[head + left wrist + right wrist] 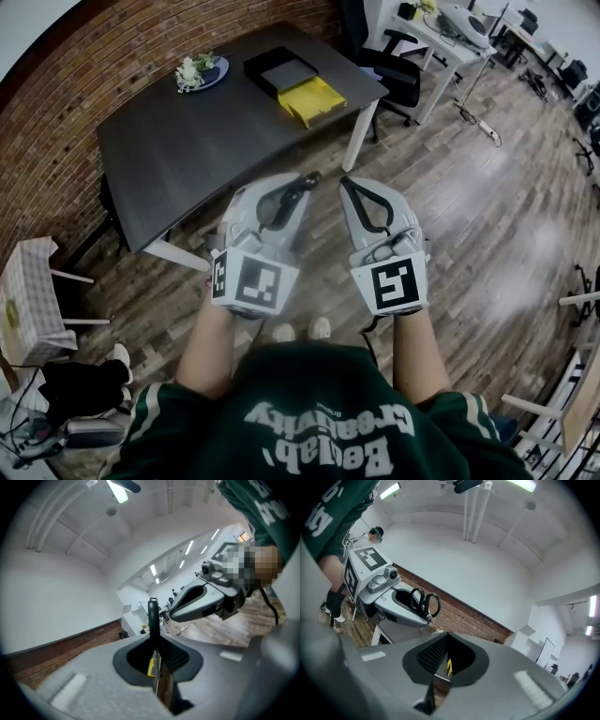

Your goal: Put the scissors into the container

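A person in a dark green shirt (pixel 309 412) stands on a wood-plank floor (pixel 487 234) at the near edge of a dark table (pixel 187 141), holding a gripper in each hand, both roughly level and side by side above the floor. The left gripper (pixel 300 184) has its jaws clamped on a pair of black-handled scissors (pixel 424 603). The finger loops stick out past the jaw tips and the blades run back between the pads. The right gripper (pixel 348 186) is just to the right of it, apart from it, with its jaws drawn together and nothing between them.

The scissors are short of the table, in the air near its near right corner. On the far right part of the tabletop lies a black container (pixel 281 70) with a grey inside. A yellow tray (pixel 312 99) sits just beside it on the near side, at the table's right edge. A plate of white flowers (pixel 199 72) sits near the far left edge, well apart from both. A brick wall (pixel 56 122) runs behind the table on the left. A black office chair (pixel 401 73) and a white desk (pixel 441 42) stand at far right.
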`<state>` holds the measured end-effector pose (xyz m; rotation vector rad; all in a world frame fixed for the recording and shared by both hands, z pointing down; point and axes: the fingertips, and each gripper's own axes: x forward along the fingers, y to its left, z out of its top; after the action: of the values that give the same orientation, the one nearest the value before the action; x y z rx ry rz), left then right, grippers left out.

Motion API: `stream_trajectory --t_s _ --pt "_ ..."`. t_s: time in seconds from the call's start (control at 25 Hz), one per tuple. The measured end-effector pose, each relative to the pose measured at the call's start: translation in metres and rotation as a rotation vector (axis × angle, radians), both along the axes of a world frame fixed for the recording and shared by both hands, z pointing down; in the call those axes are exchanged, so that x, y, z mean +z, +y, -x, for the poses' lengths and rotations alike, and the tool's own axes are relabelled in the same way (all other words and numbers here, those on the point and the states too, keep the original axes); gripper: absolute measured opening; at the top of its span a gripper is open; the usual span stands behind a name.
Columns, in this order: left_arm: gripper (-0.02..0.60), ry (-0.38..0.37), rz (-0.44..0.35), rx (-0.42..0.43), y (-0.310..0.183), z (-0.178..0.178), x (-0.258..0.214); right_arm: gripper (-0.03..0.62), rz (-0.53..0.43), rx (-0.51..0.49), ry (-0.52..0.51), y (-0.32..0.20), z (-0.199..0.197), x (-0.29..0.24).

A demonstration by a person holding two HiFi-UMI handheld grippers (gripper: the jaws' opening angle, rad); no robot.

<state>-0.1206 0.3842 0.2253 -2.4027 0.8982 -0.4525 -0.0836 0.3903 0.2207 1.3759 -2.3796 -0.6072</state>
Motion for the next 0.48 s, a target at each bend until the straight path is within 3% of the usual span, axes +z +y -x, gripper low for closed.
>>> stream_trajectory --t_s 0.48 --pt "0.037 -0.013 -0.004 -0.004 -0.004 -0.035 0.004 0.006 -0.012 -0.024 -0.006 -0.003 -0.029 0.005"
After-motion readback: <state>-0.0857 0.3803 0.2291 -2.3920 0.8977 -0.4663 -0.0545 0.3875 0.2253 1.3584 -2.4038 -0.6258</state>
